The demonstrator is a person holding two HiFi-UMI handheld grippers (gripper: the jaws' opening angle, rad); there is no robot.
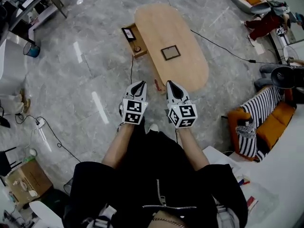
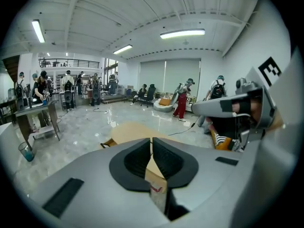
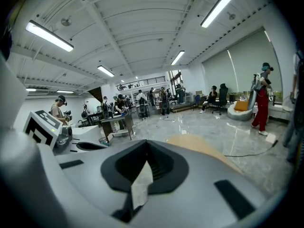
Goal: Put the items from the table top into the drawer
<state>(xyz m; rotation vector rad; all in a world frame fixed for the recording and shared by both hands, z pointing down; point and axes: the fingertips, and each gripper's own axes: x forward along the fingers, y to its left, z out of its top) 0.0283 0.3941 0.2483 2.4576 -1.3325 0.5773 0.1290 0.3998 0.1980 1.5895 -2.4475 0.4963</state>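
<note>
Head view: an oval wooden desk [image 1: 190, 72] stands ahead on the grey floor, well apart from both tools. The left tool [image 1: 138, 84] and right tool [image 1: 170, 83] are held side by side in front of the body, noses toward the near end of the desk. Neither is over it yet.

Left gripper view: jaws together at the tips, nothing between them. Right gripper view: the same, pads closed, empty.

I can see only one thing on the desk top, a dark flat framed item [image 1: 170, 52] lying roughly mid-desk. I cannot tell what it is from here. The drawer [image 1: 141, 45] stands pulled out on the desk's left side. A dark card-like thing [image 1: 128, 33] and a small round thing [image 1: 137, 48] already lie in it.

Step in hand, as I judge it: close in on the desk, then pick up the framed item. It lies flat, so I would open the right tool before coming down. I would set one jaw against an edge, or slide the item to the desk rim to get a bite. I would carry it level. The drawer is near the item, to its left, so the carry is short.

The item lies straight beyond the right tool's nose, and farther off from the left tool, up and to its right.
</note>
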